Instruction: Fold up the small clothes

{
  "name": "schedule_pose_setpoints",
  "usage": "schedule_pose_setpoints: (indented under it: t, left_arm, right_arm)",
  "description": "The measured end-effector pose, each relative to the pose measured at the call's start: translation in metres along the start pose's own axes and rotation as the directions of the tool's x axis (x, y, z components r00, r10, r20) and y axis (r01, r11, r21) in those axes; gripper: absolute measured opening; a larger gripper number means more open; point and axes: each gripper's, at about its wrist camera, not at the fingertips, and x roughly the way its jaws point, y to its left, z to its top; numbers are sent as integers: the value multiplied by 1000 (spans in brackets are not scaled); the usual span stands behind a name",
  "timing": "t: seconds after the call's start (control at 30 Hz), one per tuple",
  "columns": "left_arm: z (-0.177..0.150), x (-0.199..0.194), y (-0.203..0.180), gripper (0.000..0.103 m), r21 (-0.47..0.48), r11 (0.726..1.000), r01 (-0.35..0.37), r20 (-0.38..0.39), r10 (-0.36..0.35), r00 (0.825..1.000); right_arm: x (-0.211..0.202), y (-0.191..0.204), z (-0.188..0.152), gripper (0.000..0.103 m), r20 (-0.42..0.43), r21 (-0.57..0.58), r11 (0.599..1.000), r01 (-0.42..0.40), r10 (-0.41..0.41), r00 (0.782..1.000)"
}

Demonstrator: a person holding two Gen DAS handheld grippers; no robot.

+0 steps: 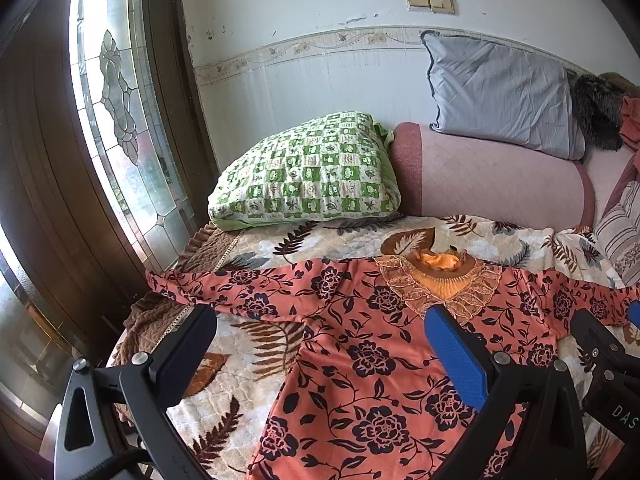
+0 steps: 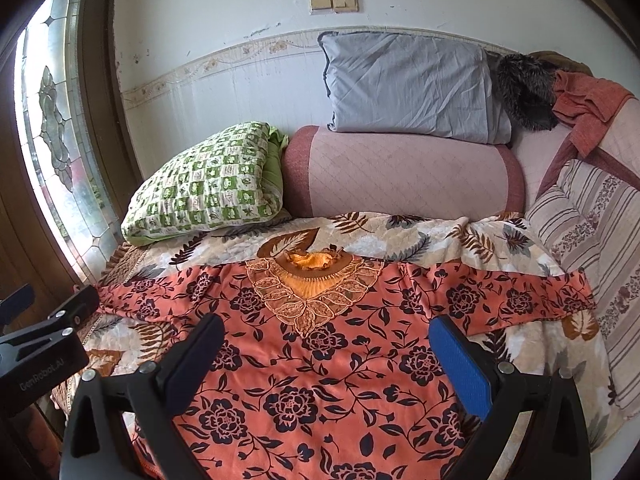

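An orange top with a dark flower print [image 1: 360, 344] lies flat, front up, on the bed, sleeves spread left and right; it also shows in the right wrist view [image 2: 320, 360]. Its lace collar [image 2: 312, 288] points to the far side. My left gripper [image 1: 320, 344] is open and empty, above the top's left half near the left sleeve [image 1: 208, 288]. My right gripper [image 2: 326, 352] is open and empty, above the top's middle, below the collar. The right sleeve [image 2: 520, 296] stretches toward the striped cushion.
The leaf-print bedspread [image 2: 420, 232] covers the bed. A green checked pillow [image 2: 208, 184], a pink bolster [image 2: 400, 172] and a grey pillow [image 2: 408, 84] lie at the far side. A striped cushion [image 2: 592, 220] is at right. A glass door [image 1: 120, 120] stands left.
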Motion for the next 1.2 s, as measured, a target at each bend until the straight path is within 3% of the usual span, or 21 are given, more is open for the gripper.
schedule_pose_setpoints:
  t: [0.4, 0.47, 0.57, 0.67, 0.77, 0.83, 0.9, 0.97, 1.03, 1.1, 1.17, 1.2]
  left_arm:
    - [5, 42, -28, 103, 27, 999, 17, -38, -16, 999]
    - [3, 62, -36, 103, 14, 998, 67, -73, -66, 995]
    - [-10, 108, -59, 103, 14, 987, 161, -156, -157, 975]
    - [-30, 154, -85, 103, 20, 985, 170, -239, -160, 958]
    - [-51, 192, -112, 103, 19, 986, 163, -253, -153, 955]
    - [-61, 208, -122, 103, 15, 985, 174, -249, -165, 954]
    - [-71, 222, -132, 103, 23, 982, 187, -262, -175, 949]
    - [-76, 236, -135, 103, 22, 976, 219, -292, -203, 935]
    - [-80, 248, -132, 103, 17, 978, 210, -293, -195, 936]
    - [-84, 258, -123, 103, -8, 981, 191, -313, -184, 932]
    - [-87, 267, -113, 103, -69, 980, 189, -341, -201, 918]
    - [-87, 270, -108, 103, -103, 977, 185, -346, -210, 915]
  right_arm:
    - [47, -34, 4, 103, -35, 80, 997, 3, -1, 999]
    - [61, -55, 2, 103, -37, 130, 992, -8, 13, 999]
    - [92, -107, -5, 103, -67, 231, 973, -7, 23, 997]
    - [124, -182, -19, 103, -107, 379, 925, 22, 21, 994]
    - [149, -276, -39, 103, -147, 520, 850, 82, -6, 989]
    - [163, -337, -52, 101, -147, 620, 779, 94, -3, 989]
    - [167, -395, -71, 94, -140, 731, 675, 99, 7, 990]
    - [170, -449, -95, 83, -83, 852, 519, 66, 10, 997]
    - [177, -486, -112, 81, -64, 910, 412, 57, 4, 998]
    - [192, -520, -125, 69, -87, 947, 310, 84, -5, 996]
    - [198, -542, -135, 62, -66, 969, 234, 72, -32, 997]
    - [202, -552, -135, 61, -53, 973, 224, 62, -45, 998]
